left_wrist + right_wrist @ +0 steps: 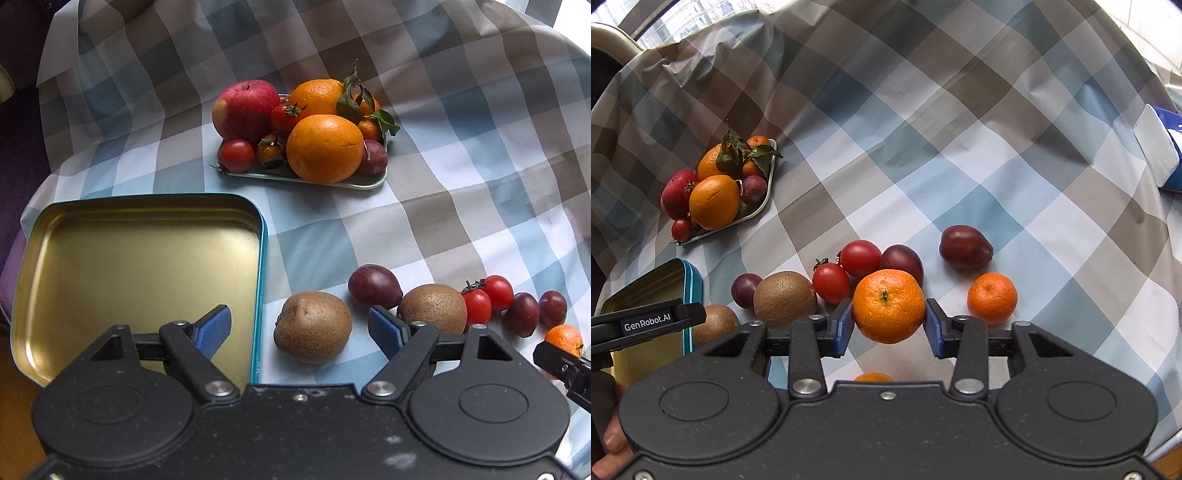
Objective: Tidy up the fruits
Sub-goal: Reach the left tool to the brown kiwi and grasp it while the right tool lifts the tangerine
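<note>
My right gripper (888,325) is shut on a mandarin (888,306), held a little above the checked cloth. Below it lie a second mandarin (991,297), two tomatoes (831,282), several plums (964,246) and two kiwis (785,299). My left gripper (299,314) is open and holds nothing. It hangs over the right rim of an open gold-lined tin (140,266), with one kiwi (312,326) beneath the gap between its fingers. The right gripper's tip (561,365) with its mandarin (563,338) shows at the right edge of the left wrist view.
A pale green tray (362,182) farther back holds an apple, oranges, leafy mandarins, tomatoes and a plum. A blue and white packet (1160,151) lies at the cloth's right edge. Another mandarin (873,377) peeks out under the right gripper. A hand (609,443) holds the left gripper.
</note>
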### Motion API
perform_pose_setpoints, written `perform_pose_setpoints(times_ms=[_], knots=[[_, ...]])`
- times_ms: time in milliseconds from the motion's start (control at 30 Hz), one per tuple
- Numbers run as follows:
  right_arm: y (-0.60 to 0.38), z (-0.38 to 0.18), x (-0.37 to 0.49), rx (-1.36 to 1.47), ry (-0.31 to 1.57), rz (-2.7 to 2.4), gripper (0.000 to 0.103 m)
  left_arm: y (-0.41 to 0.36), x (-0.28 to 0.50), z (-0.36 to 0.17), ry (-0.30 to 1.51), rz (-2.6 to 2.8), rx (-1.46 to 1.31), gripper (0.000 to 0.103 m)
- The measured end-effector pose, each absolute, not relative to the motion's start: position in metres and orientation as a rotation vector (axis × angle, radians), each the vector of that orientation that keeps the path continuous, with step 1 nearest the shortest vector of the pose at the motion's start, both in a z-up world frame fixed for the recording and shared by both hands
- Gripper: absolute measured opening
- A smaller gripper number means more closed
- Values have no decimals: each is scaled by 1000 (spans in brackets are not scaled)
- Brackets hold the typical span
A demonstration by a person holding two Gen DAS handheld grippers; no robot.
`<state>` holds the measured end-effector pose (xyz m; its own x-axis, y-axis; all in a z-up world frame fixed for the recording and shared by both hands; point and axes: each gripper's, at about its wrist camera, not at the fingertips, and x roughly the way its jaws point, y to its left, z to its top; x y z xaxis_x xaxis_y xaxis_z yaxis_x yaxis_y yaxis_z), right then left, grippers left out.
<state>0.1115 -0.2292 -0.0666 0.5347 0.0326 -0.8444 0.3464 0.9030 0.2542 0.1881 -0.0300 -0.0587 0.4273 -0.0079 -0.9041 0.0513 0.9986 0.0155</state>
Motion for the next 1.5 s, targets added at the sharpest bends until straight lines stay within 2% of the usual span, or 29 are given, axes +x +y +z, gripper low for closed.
perform_pose_setpoints(times_ms=[300, 633, 967, 1267, 1333, 1400, 1500], knots=[[-235, -70, 111, 443, 1006, -183, 50, -47, 198, -87, 1184, -3, 139, 85], [-248, -72, 110, 479, 1016, -194, 50, -49, 212, -108, 1217, 33, 127, 84], [-248, -70, 109, 462, 1006, -211, 50, -60, 199, -84, 1037, 66, 241, 84], [-247, -73, 111, 461, 1017, -216, 50, -59, 201, -87, 1074, 10, 202, 78], [-247, -73, 111, 461, 1020, -216, 50, -59, 202, -88, 1096, -18, 177, 80], [-247, -74, 111, 459, 1021, -216, 50, -60, 203, -92, 1111, -10, 186, 85], [-246, -74, 111, 454, 1020, -209, 50, -62, 202, -92, 1103, -9, 193, 87]])
